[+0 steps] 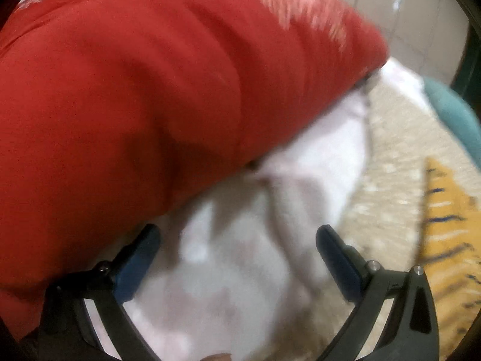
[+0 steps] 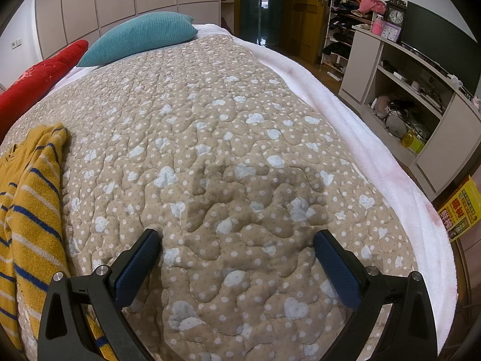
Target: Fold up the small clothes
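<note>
A yellow garment with blue and white stripes [image 2: 27,198] lies crumpled at the left edge of the bed quilt [image 2: 228,150]; it also shows blurred at the right of the left wrist view [image 1: 448,225]. My left gripper [image 1: 237,240] is open, hovering over white fluffy fabric [image 1: 240,255] beside a big red pillow [image 1: 135,90]. My right gripper [image 2: 237,240] is open and empty, low over the beige quilt, to the right of the striped garment.
A teal pillow [image 2: 141,36] and the red pillow [image 2: 39,81] lie at the head of the bed. A white blanket [image 2: 375,138] runs along the bed's right edge. Shelving [image 2: 415,90] and a yellow box [image 2: 463,207] stand to the right.
</note>
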